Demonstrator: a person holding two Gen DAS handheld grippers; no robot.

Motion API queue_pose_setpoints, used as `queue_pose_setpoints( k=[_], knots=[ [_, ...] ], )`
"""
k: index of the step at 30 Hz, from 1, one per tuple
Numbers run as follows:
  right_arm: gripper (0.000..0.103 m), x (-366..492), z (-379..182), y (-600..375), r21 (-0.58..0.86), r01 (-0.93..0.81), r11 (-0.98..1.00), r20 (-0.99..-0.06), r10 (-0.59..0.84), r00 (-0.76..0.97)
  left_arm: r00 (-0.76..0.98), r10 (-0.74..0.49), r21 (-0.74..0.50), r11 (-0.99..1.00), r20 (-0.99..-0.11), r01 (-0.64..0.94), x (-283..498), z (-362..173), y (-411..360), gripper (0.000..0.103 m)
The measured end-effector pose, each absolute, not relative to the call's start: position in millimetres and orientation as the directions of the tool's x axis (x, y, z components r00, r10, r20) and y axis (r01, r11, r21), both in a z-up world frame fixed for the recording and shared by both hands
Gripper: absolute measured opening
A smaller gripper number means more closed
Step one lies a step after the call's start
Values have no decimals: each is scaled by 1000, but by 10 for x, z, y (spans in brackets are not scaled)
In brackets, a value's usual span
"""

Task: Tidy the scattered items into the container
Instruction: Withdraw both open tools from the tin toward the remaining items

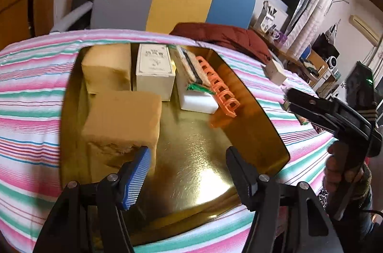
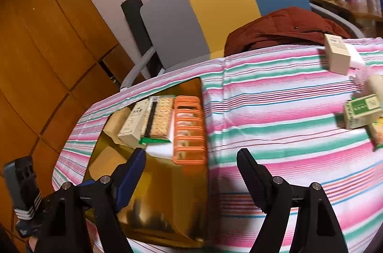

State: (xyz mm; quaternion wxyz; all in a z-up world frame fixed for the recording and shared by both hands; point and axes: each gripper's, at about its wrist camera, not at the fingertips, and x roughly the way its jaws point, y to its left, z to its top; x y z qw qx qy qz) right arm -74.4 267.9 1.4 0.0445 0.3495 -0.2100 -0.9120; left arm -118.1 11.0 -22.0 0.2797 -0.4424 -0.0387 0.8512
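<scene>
The left gripper hangs over the near part of the gold tray, its jaws parted with nothing between them; the blue pad sits just beside the near tan block and may brush its corner, though contact cannot be judged. The right gripper is likewise released and empty, straddling the tray's right edge above the striped cloth.

Already in the tray stand a second tan block, a cream box, a white block with a cracker packet on it, and an orange rack leaning along the right wall. Still outside, on the cloth at the far right of the right wrist view, lie a cream carton, a green-printed box and a few more pieces.

The likely trouble is crowding — a careless pass by the left gripper could nudge the near tan block or tip the packed row, and the orange rack looks loosely propped. The shiny tray could also slide on the cloth if knocked from the side.

Much stays uncertain. The items at the right edge are smeared by motion and cut off by the frame, so their number is unclear. The tray's near rim hides behind both grippers, and reflections blur its floor.
</scene>
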Motion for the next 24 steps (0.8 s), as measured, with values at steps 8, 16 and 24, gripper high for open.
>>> queue_pose_setpoints(
  k=[8,16,24],
  knots=[
    [79,-516,-21,3031,398,-132,-908,-617,-158,-771,-474,450,-308,-885,-757,-350,-1449,-341,38,66],
    [79,-290,-148,3412,379,-214,-900,-629,-80,-773,-497,451,-305,-886,-742,-349,-1390,-306,54,67],
    [79,64,-332,3947,341,-329,-881,-661,24,-750,-518,500,-312,-857,-694,-410,-1142,-47,271,70]
  ],
)
